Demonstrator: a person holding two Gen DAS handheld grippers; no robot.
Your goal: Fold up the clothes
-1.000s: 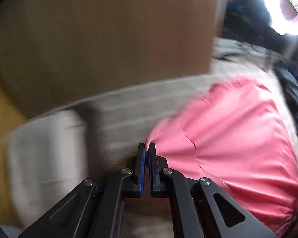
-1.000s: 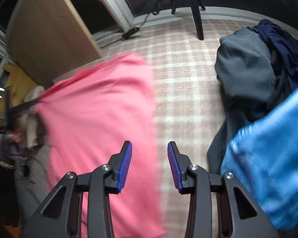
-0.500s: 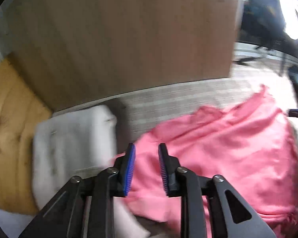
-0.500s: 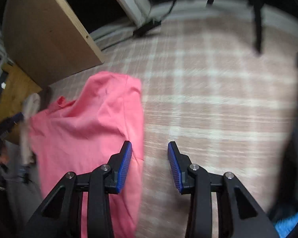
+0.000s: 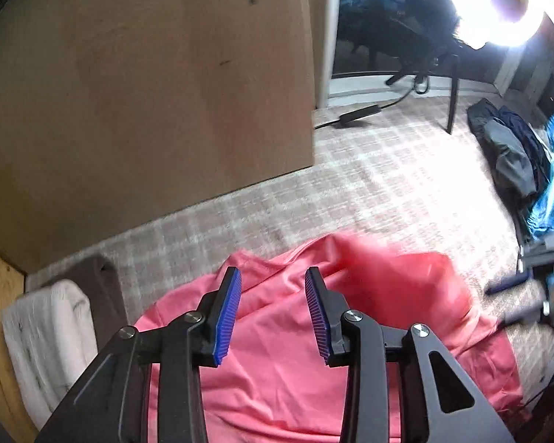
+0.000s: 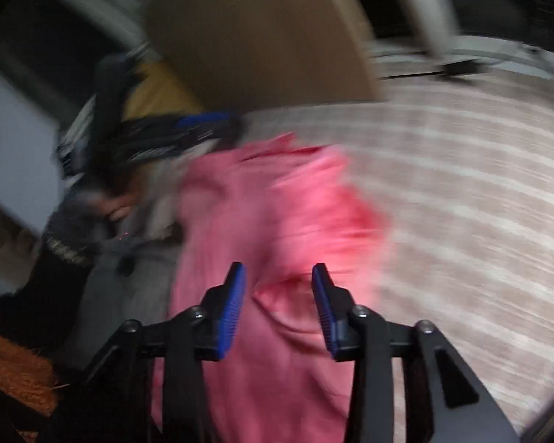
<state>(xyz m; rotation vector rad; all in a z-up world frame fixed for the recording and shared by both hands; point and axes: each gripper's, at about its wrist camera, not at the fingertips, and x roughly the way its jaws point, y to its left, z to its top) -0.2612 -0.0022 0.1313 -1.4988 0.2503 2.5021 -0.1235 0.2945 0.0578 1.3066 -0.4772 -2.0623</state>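
While it's all rumpled, the pink garment [image 5: 277, 369] lies on the plaid carpet [image 5: 387, 184]; left hand-held gripper [image 5: 273, 313], just opening, and right hand-held gripper [image 6: 279, 310] both hover over it, parted and empty.

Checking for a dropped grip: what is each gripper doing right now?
Left gripper: open, jaws have just been opening, nothing between them, above the pink garment.
Right gripper: open, holding nothing.

Soft matt pink cloth garment [image 5: 277, 369], woven checked carpet [image 5: 387, 184], smooth matt wooden board [image 5: 147, 92]
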